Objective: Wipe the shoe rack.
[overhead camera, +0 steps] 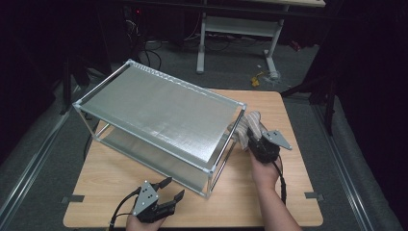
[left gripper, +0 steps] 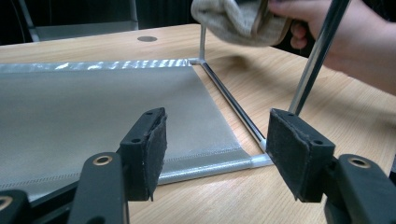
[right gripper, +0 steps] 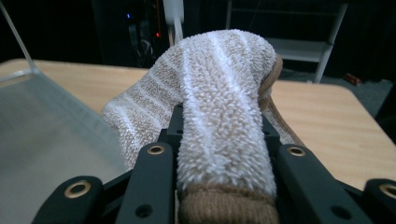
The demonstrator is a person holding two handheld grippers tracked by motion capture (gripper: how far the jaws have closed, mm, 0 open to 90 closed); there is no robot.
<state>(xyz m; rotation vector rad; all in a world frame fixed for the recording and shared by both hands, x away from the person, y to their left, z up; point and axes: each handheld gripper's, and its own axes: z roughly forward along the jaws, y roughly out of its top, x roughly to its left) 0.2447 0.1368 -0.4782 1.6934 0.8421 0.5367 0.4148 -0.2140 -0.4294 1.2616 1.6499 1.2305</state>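
A beige-and-white striped terry cloth [overhead camera: 249,123] with a brown hem is clamped in my right gripper [overhead camera: 253,139], just off the right end of the metal shelf rack [overhead camera: 159,108]. In the right gripper view the cloth [right gripper: 219,88] bulges up between the jaws of the right gripper [right gripper: 222,144] and folds over them. My left gripper [overhead camera: 174,187] rests low near the table's front edge, open and holding nothing. In the left gripper view, the left gripper [left gripper: 219,140] faces the rack's lower shelf [left gripper: 93,107] and its near corner post [left gripper: 314,60]. The cloth [left gripper: 233,18] hangs beyond that post.
The two-tier rack stands diagonally on the wooden table [overhead camera: 288,192] and covers most of its left and middle. A person's hand [left gripper: 355,42] holds the right gripper. Beyond the table stand a white desk frame [overhead camera: 235,29] and loose cables on the floor.
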